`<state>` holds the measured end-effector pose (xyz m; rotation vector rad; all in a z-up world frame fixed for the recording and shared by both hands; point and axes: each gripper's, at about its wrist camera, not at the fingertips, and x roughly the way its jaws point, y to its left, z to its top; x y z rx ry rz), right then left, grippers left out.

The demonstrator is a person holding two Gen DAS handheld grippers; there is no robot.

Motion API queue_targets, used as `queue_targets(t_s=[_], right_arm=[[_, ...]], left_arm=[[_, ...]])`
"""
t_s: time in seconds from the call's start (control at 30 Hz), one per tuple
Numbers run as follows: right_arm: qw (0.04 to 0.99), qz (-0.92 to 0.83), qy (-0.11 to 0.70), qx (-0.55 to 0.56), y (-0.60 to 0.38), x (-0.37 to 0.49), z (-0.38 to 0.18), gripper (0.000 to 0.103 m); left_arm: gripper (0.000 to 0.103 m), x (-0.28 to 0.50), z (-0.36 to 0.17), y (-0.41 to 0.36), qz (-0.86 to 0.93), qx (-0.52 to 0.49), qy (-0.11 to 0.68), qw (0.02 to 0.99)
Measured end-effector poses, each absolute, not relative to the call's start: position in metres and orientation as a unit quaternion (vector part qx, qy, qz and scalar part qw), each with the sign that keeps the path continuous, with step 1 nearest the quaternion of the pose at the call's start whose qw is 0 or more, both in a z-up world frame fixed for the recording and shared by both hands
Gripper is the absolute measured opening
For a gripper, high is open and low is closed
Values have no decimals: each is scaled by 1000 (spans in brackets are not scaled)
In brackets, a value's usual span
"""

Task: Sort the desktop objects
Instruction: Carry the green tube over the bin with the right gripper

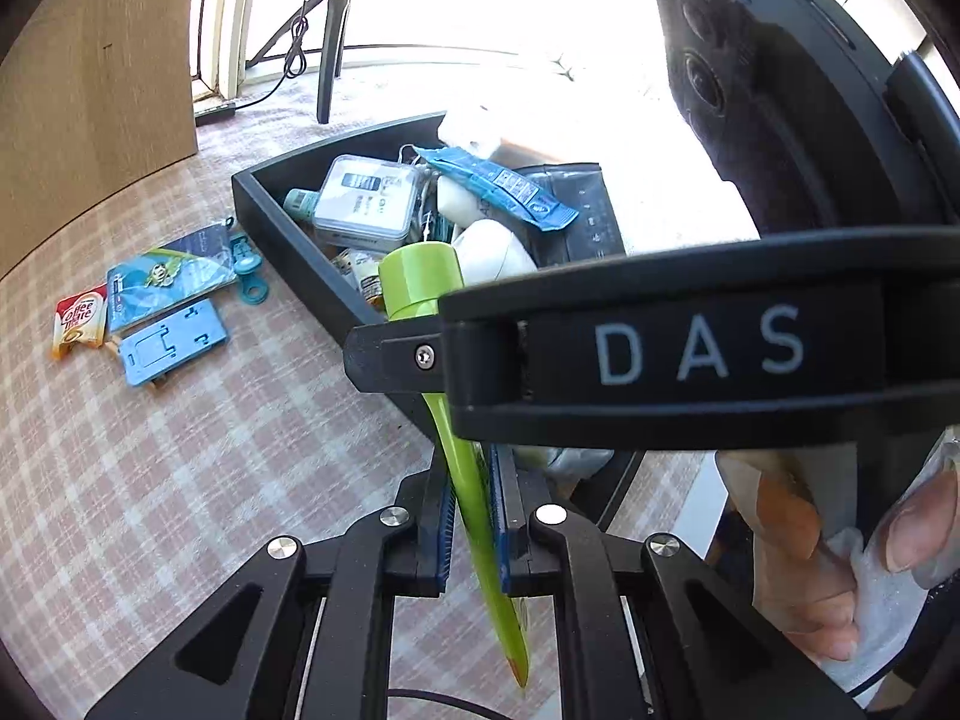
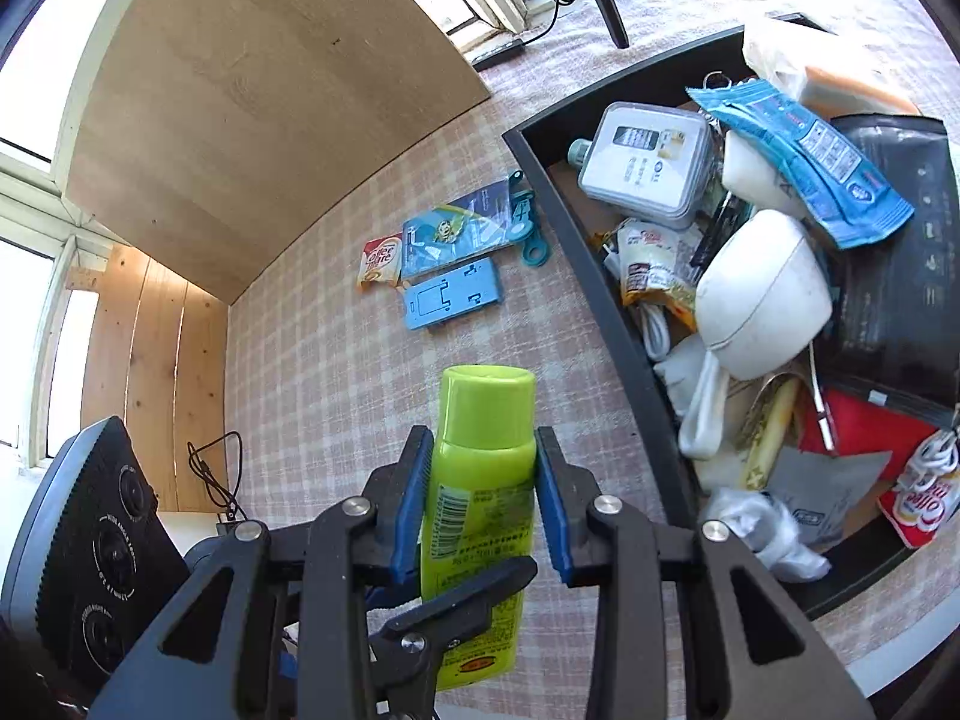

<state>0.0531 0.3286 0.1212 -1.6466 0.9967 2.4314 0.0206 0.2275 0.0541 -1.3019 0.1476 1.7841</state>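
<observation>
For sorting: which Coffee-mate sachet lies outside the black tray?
The red-and-white sachet on the checked tablecloth, beside the blue card; the other sachet lies inside the black tray.

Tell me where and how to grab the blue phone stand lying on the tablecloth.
Grip the blue phone stand across its two long edges, coming straight down from above. It lies flat on the checked tablecloth, so only the thin edges offer purchase. Its near long edge is free; the card pack sits close to the far edge, leaving little room.

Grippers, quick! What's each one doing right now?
Left gripper: shut on the flat end of the green tube.
Right gripper: shut on the same tube, just below its cap.
</observation>
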Motion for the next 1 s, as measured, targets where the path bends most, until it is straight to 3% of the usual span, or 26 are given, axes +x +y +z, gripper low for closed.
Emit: queue_targets(t_s=[0.37,0.77,0.8,0.83,0.87,1.0], right_arm=[[-30,774,246,-583,399,31,117,33],[-121,761,199,-606,398,12,109,32],[-122,760,196,-607,398,11,108,32],[-115,762,188,-609,398,10,107,32],[-113,763,184,-609,398,10,107,32],[-94,785,151,-594,398,12,119,33]], left_arm=[[10,2,30,307,759,-541,-15,363],[11,-12,19,302,785,-551,-58,277],[17,-16,16,302,786,-554,-55,270],[36,-20,13,302,786,-560,-51,257],[46,-23,11,302,787,-562,-47,251],[47,-34,5,302,787,-562,-45,252]])
